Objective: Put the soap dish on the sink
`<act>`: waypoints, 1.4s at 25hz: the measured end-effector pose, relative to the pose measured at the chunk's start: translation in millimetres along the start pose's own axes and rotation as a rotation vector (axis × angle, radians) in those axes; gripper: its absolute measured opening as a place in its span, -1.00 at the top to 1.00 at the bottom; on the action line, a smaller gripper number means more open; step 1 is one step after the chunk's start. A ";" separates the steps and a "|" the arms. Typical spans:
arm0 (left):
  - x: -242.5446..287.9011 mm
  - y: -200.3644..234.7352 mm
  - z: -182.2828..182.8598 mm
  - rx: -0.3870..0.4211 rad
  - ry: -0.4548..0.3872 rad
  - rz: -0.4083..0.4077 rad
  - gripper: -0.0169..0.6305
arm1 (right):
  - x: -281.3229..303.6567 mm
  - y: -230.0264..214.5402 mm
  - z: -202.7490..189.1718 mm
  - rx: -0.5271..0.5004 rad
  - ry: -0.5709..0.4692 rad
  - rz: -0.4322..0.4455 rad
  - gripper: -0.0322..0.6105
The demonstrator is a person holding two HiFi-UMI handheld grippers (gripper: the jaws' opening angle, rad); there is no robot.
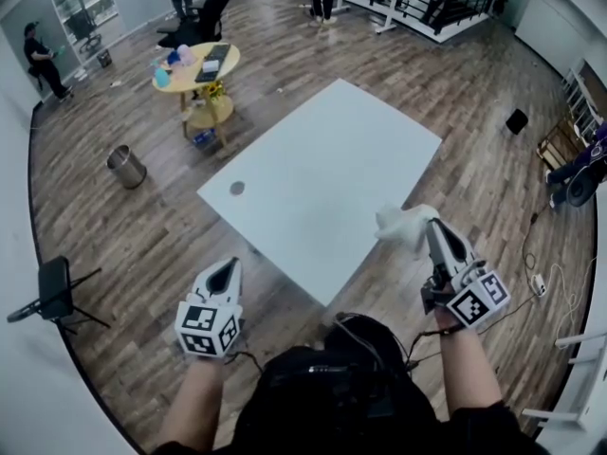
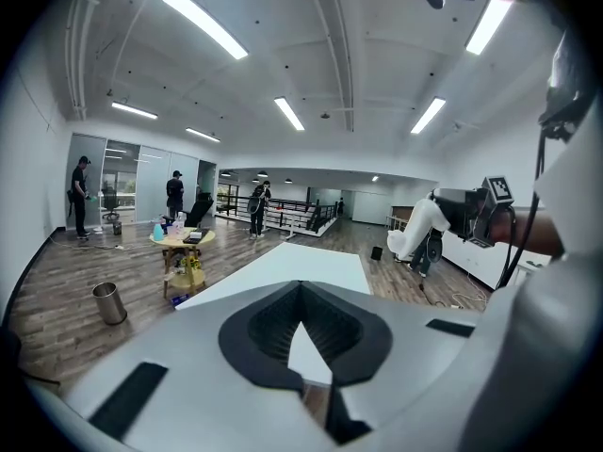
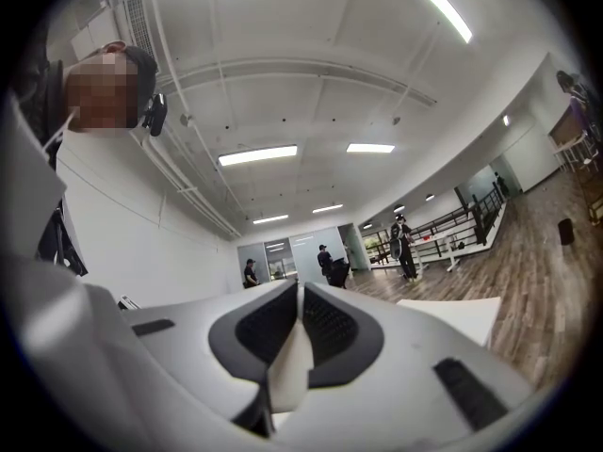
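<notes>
No soap dish and no sink can be made out in any view. A bare white table (image 1: 322,178) stands ahead of me. My right gripper (image 1: 432,224) hovers over its near right corner, shut on a white crumpled object (image 1: 403,226). In the right gripper view that white object (image 3: 287,365) shows as a strip pinched between the closed jaws of the right gripper (image 3: 300,290). The left gripper view shows it too, the white object (image 2: 415,234) hanging from the right gripper (image 2: 438,205). My left gripper (image 1: 228,268) is held off the table's near left edge, shut and with nothing in it (image 2: 301,290).
A small grey disc (image 1: 237,188) lies on the table's left side. A round wooden side table (image 1: 196,69) with clutter and a metal bin (image 1: 125,166) stand to the left. A black stand (image 1: 52,292) is nearer left. Cables (image 1: 541,273) lie on the floor at right. People stand at the back.
</notes>
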State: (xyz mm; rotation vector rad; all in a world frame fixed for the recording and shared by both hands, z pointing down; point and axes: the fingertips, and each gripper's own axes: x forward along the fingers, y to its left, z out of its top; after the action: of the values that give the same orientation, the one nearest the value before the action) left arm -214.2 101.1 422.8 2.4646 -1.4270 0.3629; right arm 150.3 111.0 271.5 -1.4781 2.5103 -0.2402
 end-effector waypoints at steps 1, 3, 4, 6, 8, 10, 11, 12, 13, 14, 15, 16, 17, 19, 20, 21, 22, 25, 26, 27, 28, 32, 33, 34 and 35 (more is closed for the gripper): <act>0.6 0.0 -0.6 -0.003 0.001 0.001 0.98 | 2.1 0.5 0.7 -0.003 0.003 0.007 0.81; 0.6 0.5 -2.1 -0.011 0.001 0.006 0.98 | 7.8 1.4 2.2 -0.008 0.008 0.023 0.81; 0.2 1.6 -2.5 -0.014 0.000 0.011 0.98 | 10.9 0.6 2.6 -0.009 0.007 0.026 0.81; -0.2 5.1 -2.3 -0.015 -0.002 0.023 0.98 | 18.8 -2.3 2.2 -0.008 0.003 0.030 0.81; 0.1 9.5 -1.8 -0.017 0.001 0.037 0.98 | 29.3 -5.3 0.0 -0.004 0.004 0.046 0.81; 1.2 16.5 -2.2 -0.024 0.012 0.061 0.98 | 42.6 -9.6 -2.4 0.001 0.005 0.069 0.81; 2.5 20.4 -1.9 -0.028 0.019 0.074 0.98 | 50.1 -12.4 -3.0 0.005 0.004 0.081 0.81; 4.6 23.9 -1.1 -0.031 0.025 0.087 0.98 | 57.9 -15.4 -3.2 0.008 0.003 0.093 0.81; 7.7 26.6 0.2 -0.033 0.029 0.097 0.98 | 65.7 -18.7 -3.3 0.011 0.002 0.104 0.81; 11.5 28.5 2.0 -0.032 0.033 0.105 0.98 | 73.1 -22.4 -3.7 0.015 0.001 0.116 0.81; 16.0 30.0 4.3 -0.030 0.036 0.113 0.98 | 80.2 -26.3 -4.3 0.019 0.001 0.126 0.81; 20.8 31.3 6.9 -0.028 0.038 0.120 0.98 | 86.9 -30.3 -5.2 0.024 0.002 0.136 0.81; 26.1 32.7 9.6 -0.027 0.039 0.128 0.98 | 93.4 -34.3 -6.2 0.030 0.003 0.146 0.81; 38.2 34.8 15.0 -0.025 0.046 0.140 0.98 | 105.6 -43.1 -7.2 0.041 0.005 0.164 0.81; 45.2 35.1 18.1 -0.025 0.048 0.143 0.98 | 111.3 -48.3 -6.9 0.046 0.006 0.172 0.81; 52.8 34.8 21.7 -0.025 0.050 0.146 0.98 | 116.8 -54.1 -6.3 0.050 0.008 0.178 0.81; 60.6 34.1 25.8 -0.026 0.049 0.149 0.98 | 122.3 -60.2 -5.7 0.053 0.010 0.184 0.81; 83.7 31.4 39.1 -0.025 0.041 0.155 0.98 | 137.3 -78.7 -5.8 0.060 0.027 0.200 0.81; 91.0 30.8 42.8 -0.027 0.040 0.158 0.98 | 142.1 -84.9 -6.7 0.063 0.036 0.205 0.81; 97.8 30.2 45.7 -0.031 0.041 0.161 0.98 | 146.6 -90.8 -7.7 0.066 0.045 0.210 0.81; 103.9 29.4 47.8 -0.034 0.044 0.164 0.98 | 150.6 -96.3 -8.7 0.069 0.054 0.215 0.81; 123.8 21.8 51.6 -0.046 0.060 0.179 0.98 | 161.8 -116.9 -12.7 0.090 0.077 0.241 0.81; 127.6 19.1 52.7 -0.047 0.064 0.184 0.98 | 164.2 -121.9 -14.1 0.098 0.081 0.247 0.81; 130.7 16.6 54.0 -0.047 0.069 0.190 0.98 | 166.7 -126.3 -15.9 0.108 0.085 0.253 0.81; 133.6 14.5 55.0 -0.046 0.074 0.195 0.98 | 169.4 -130.1 -18.0 0.117 0.091 0.261 0.81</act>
State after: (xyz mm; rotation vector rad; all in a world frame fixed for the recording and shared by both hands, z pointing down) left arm -157.8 -32.7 419.3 2.2578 -1.6299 0.4516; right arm 175.0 -99.5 303.6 -1.1059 2.6749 -0.4092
